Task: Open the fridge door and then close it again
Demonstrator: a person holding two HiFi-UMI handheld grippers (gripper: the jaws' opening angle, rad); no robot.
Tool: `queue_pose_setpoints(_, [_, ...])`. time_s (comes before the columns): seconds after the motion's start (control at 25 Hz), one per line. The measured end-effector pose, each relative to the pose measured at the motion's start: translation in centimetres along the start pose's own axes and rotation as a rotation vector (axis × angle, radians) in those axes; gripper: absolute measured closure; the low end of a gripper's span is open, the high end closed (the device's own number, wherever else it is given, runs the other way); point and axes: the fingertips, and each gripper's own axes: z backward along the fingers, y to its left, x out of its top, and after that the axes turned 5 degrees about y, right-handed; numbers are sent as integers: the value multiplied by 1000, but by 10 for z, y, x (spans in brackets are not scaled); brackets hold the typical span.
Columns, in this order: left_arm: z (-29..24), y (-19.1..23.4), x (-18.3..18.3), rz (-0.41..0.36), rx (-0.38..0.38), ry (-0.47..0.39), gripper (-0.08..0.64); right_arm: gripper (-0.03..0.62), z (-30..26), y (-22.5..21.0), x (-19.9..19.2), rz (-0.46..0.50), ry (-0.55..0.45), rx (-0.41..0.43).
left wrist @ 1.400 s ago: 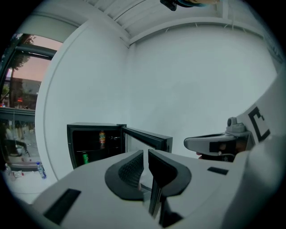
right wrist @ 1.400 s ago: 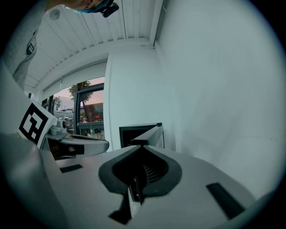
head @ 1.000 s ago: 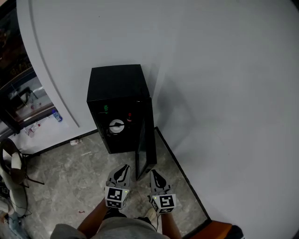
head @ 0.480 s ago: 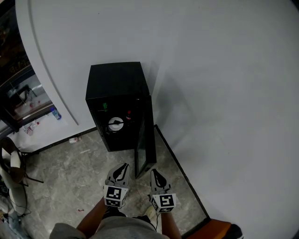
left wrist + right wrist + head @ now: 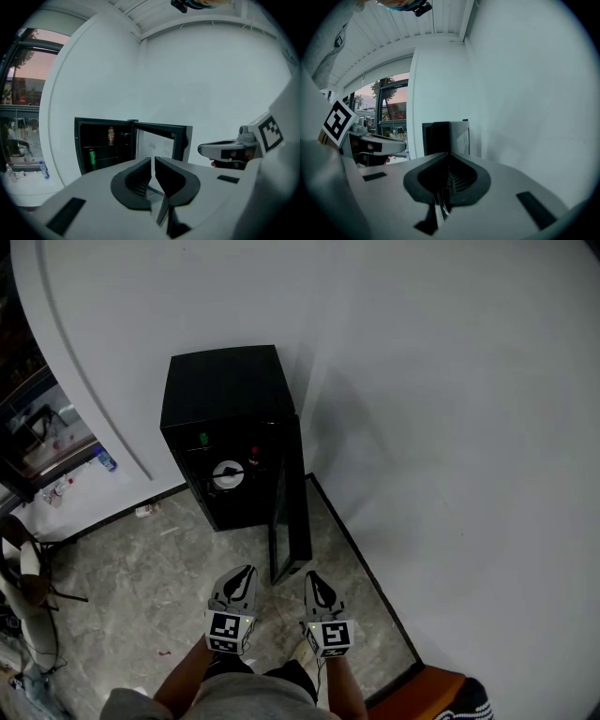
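Observation:
A small black fridge [image 5: 225, 390] stands on the floor against the white wall. Its glass door [image 5: 291, 521] is swung wide open to the right, edge-on towards me. Inside I see an orange can [image 5: 111, 135] on an upper shelf and a green can [image 5: 92, 157] lower down. My left gripper [image 5: 246, 570] hovers in front of the open compartment, its jaws almost together with nothing between them. My right gripper [image 5: 311, 576] is just right of the door's free edge, shut and empty. Neither touches the door.
The white wall [image 5: 450, 427] runs close along the right of the door. A curved wall and a window [image 5: 37, 409] are at the left, with a bottle [image 5: 105, 460] on the floor there. A chair or stand [image 5: 23, 568] is at the far left.
The door keeps the same angle. Both grippers stay in front of its free edge, the right one slightly lower. The head view has shifted a little, so the fridge sits higher in the picture.

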Motion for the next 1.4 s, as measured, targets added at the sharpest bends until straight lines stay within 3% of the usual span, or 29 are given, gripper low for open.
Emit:
queue_pose_setpoints(0.8, [-20,-5,-93,53,49,120,532,566,-25,-7,-101,18,117,81])
queue_pose_setpoints(1.04, [-19,-4,-99,54,51,98,533,562,-33,-5,-113,-10,107,101])
queue_pose_setpoints(1.08, [-18,-3,-100,58,52,100,532,542,-35,-5,-114,-17,105,104])
queue_pose_setpoints(1.12, [-16,-3,-101,60,53,101,532,441,-37,-4,-114,-28,107,113])
queue_pose_setpoints(1.16, [-15,-2,-101,60,54,101,534,399,-39,-3,-115,-36,112,124])
queue_pose_setpoints(1.4, [-13,3,-102,60,62,107,532,400,-48,-6,-117,4,128,127])
